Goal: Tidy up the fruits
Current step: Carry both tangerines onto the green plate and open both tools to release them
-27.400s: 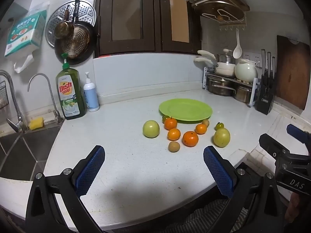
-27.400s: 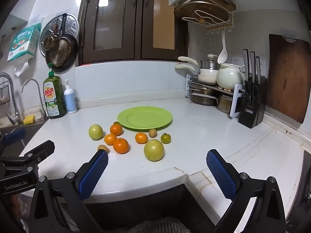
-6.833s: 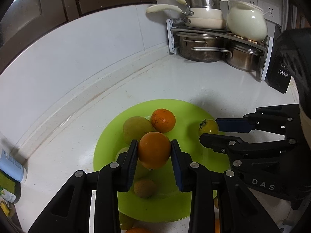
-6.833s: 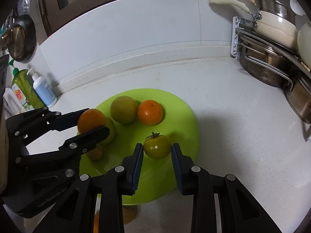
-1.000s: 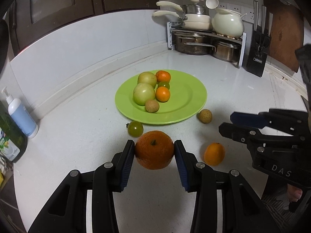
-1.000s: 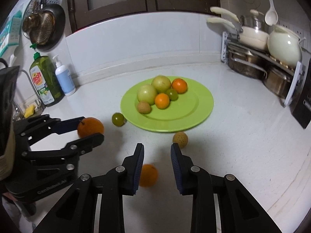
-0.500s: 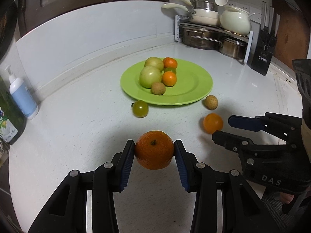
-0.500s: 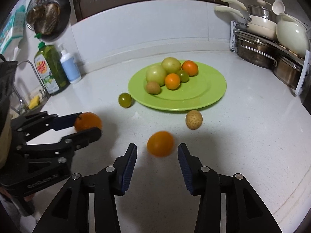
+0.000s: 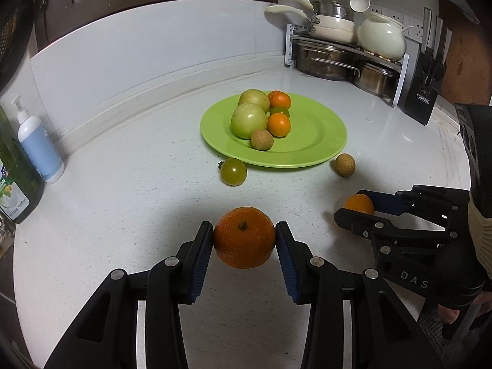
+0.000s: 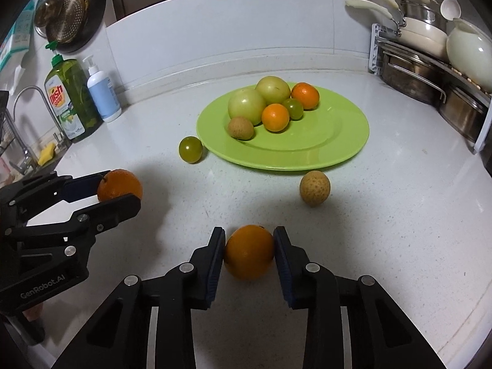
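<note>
My left gripper (image 9: pixel 244 241) is shut on a large orange (image 9: pixel 244 241) and holds it above the white counter; it also shows in the right wrist view (image 10: pixel 120 186). My right gripper (image 10: pixel 248 252) has its blue pads against a smaller orange (image 10: pixel 249 252) that rests on the counter; this orange also shows in the left wrist view (image 9: pixel 359 204). The green plate (image 10: pixel 332 144) holds two pale green fruits, two small oranges, a green tomato and a brown longan. A green tomato (image 10: pixel 190 149) and a brown longan (image 10: pixel 315 187) lie on the counter beside the plate.
A dish soap bottle (image 10: pixel 71 101) and a blue pump bottle (image 10: pixel 103 93) stand at the back left by the sink tap (image 10: pixel 30 92). A rack of pots (image 10: pixel 430 70) and a knife block (image 9: pixel 424 92) stand at the back right.
My right gripper has moved forward around the small orange and closed its pads onto it. My left gripper keeps hold of the large orange and has drawn back a little from the plate.
</note>
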A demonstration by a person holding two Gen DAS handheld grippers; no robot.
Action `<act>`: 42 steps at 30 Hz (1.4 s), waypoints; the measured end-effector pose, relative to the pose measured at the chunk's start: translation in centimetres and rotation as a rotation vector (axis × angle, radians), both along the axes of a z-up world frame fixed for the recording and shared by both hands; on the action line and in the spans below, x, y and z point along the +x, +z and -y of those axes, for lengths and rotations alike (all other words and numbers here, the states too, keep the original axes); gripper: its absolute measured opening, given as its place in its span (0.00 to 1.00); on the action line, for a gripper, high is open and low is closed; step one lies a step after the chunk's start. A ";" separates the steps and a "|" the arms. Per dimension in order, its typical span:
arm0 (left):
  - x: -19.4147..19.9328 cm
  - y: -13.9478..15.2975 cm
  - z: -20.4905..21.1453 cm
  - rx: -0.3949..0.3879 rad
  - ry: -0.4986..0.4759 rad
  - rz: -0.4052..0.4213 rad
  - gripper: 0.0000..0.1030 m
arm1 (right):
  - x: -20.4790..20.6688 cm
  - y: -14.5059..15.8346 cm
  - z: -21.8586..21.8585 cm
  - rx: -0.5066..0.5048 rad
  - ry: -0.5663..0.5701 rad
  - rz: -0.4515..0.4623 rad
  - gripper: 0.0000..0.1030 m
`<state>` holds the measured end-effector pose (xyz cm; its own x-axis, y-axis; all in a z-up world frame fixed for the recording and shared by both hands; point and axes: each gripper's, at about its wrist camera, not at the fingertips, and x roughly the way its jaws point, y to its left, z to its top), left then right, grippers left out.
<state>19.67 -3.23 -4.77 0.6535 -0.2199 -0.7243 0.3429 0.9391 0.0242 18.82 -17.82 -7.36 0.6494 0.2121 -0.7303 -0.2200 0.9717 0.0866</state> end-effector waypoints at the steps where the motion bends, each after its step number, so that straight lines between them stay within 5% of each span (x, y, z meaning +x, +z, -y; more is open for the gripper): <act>1: 0.0 0.1 0.0 -0.002 0.000 0.001 0.40 | 0.0 0.1 0.0 0.000 -0.002 0.002 0.32; 24: 0.1 5.7 3.2 -0.068 -0.033 0.113 0.40 | 0.5 7.8 2.8 -0.041 0.031 0.179 0.32; 42: 6.0 4.7 6.6 -0.084 -0.047 0.090 0.40 | 7.7 7.9 5.3 -0.031 0.047 0.169 0.32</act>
<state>25.66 -9.88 -0.09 0.7024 -0.3093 -0.6411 0.3866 0.9220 -0.0213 26.53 -23.08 0.50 0.7534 0.2242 -0.6182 -0.2739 0.9616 0.0150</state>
